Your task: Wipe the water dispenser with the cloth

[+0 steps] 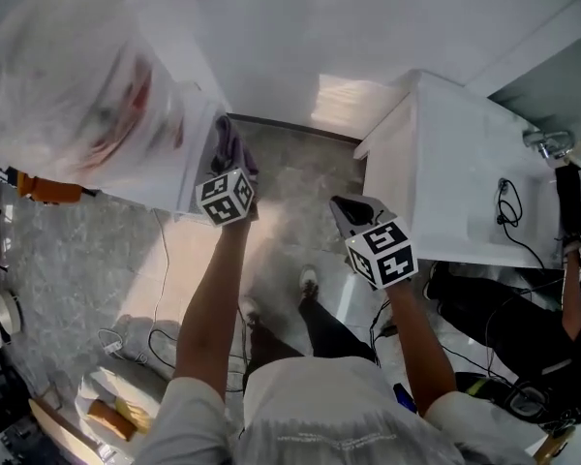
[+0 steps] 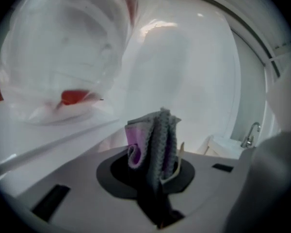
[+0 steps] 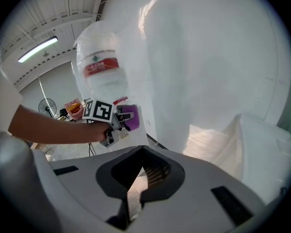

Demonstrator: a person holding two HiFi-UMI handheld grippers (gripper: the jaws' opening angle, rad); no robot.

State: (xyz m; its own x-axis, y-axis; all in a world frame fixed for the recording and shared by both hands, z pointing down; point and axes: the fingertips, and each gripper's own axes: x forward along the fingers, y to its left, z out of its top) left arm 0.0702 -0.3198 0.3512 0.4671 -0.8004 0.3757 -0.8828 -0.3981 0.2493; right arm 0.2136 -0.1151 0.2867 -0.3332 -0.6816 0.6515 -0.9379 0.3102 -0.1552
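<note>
my left tool (image 1: pixel 238 170) is clamped on the cloth (image 2: pixel 153 140), a grey, waffle-textured rag with a purple side, bunched upright between the jaws. from the head view the cloth sits against the upper edge of the water dispenser (image 1: pixel 169 177), on the white cabinet just below the big clear bottle (image 2: pixel 58 57). i can't tell how firmly it presses. the bottle carries a red band and fills the top left of my left gripper view. the marker cube (image 1: pixel 225 197) rides just behind the jaws.

my right tool (image 3: pixel 135 181) is empty. its jaws are drawn close together, with only a thin sliver of floor showing between them. it hangs in the air well apart from the dispenser and points toward it, so my right gripper view catches the left tool and the purple of the cloth at the cabinet's edge.

to the right stands a white desk (image 1: pixel 465 163) with a tap (image 1: pixel 552 145) at its far right corner and a black cable (image 1: pixel 508 201) on its top. below lies grey mottled floor (image 1: pixel 300 192).
</note>
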